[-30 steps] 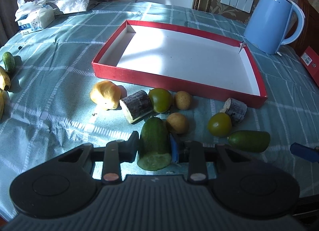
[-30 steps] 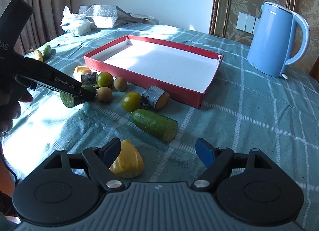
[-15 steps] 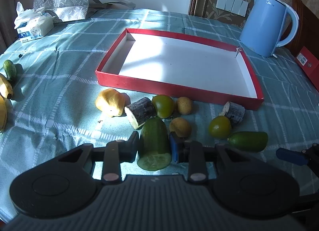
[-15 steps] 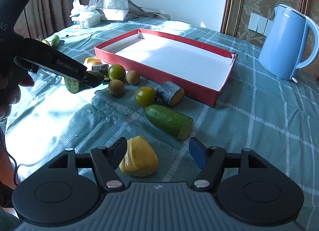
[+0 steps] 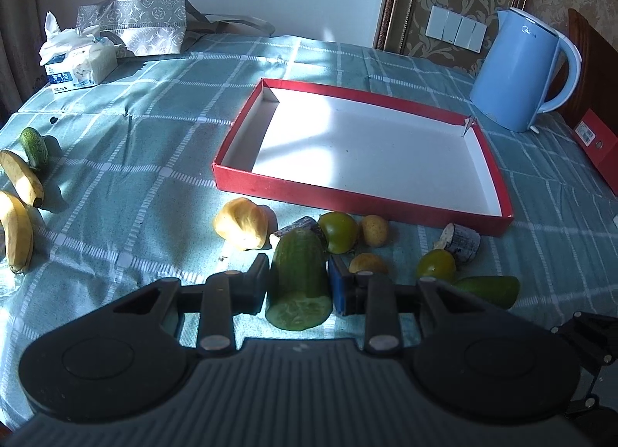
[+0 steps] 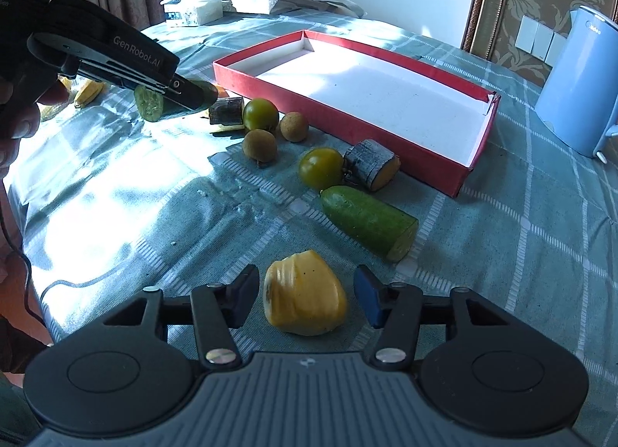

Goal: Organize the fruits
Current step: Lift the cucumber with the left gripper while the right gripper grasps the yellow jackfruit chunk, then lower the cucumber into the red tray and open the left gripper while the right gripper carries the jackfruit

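1. The left tool (image 5: 298,284) is clamped on a cut cucumber half (image 5: 299,277), cut face toward the camera. In the right wrist view this piece hangs clear of the desk (image 6: 540,254). It should probably go up and over the near red wall of the red box (image 5: 347,199), and the grip should hold until the piece is above the white floor.

2. The right tool (image 6: 305,296) is closing around a yellow jackfruit pod (image 6: 305,302) that lies on the cloth. Both pads are still apart from it, with a sliver of cloth showing on each side. The pod looks soft and ridged, so I would close gently and keep it centred so neither pad shoves it sideways.

3. The red box is empty and well lit.

4. Only the left wrist view shows two bananas (image 5: 19,207) and a small whole cucumber (image 5: 34,145) at the desk's far left.

5. Only the right wrist view shows the person's hand (image 6: 19,107) on the left tool's handle, and a second cucumber half (image 6: 369,221) in full beside a green tomato (image 6: 320,169).
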`<state>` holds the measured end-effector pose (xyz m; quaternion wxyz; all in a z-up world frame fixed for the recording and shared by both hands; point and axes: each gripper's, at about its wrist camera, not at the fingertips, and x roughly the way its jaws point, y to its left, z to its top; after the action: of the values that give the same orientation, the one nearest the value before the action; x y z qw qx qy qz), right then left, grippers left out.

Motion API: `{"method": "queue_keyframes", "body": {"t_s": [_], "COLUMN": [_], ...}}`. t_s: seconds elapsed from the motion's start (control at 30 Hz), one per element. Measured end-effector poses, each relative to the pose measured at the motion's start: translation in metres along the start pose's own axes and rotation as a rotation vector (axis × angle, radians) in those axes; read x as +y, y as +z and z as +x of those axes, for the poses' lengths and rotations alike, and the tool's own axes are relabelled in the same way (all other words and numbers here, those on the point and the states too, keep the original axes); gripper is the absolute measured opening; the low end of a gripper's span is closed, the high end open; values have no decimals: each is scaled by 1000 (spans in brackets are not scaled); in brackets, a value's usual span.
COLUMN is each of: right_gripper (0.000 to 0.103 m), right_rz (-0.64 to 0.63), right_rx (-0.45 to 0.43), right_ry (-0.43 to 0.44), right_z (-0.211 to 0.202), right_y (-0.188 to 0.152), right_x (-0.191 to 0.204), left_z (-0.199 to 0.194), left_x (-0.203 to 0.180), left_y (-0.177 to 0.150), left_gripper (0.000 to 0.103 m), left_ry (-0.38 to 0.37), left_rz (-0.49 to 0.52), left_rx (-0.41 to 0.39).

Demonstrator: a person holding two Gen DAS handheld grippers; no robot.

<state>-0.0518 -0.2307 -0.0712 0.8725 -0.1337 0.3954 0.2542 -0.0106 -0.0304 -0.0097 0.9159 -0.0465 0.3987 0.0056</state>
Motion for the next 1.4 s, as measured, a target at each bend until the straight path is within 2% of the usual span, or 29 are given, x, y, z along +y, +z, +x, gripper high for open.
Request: {"method": "queue_keyframes", "body": {"t_s": [0.03,0.1,0.37,0.73,0.77,0.8,1.03,1.4], "right_gripper": [54,46,43,43,32,25,25,25], "right_rz": [-6,-12,43,105,107,112,105,100], "right_rx": [1,15,-1,-57,-60,-57,-46,-124], "right_ry": [-2,-7,-12,-60,-64,-65,-115,-209], "right_z": [0,3,0,-20,-21,-22,-16,-37], "right_y": [0,-1,-2,8,8,9,3,13], "right_x": [1,2,0,-4,-4,-4,1,3], "left_z": [0,0,2,3,3,2,6,17], "left_x": [0,2,9,11,10,10,8,2], "left_y": [1,3,8,22,23,25,37,61], "left_gripper": [29,29,29,29,29,29,29,29], "left_ry": [0,-9,-29,-40,-41,-43,-69,-119], "left_rz": [0,-6,-29,1,4,9,52,106], "left_rx": [-3,-2,11,16,14,12,5,-19]}}
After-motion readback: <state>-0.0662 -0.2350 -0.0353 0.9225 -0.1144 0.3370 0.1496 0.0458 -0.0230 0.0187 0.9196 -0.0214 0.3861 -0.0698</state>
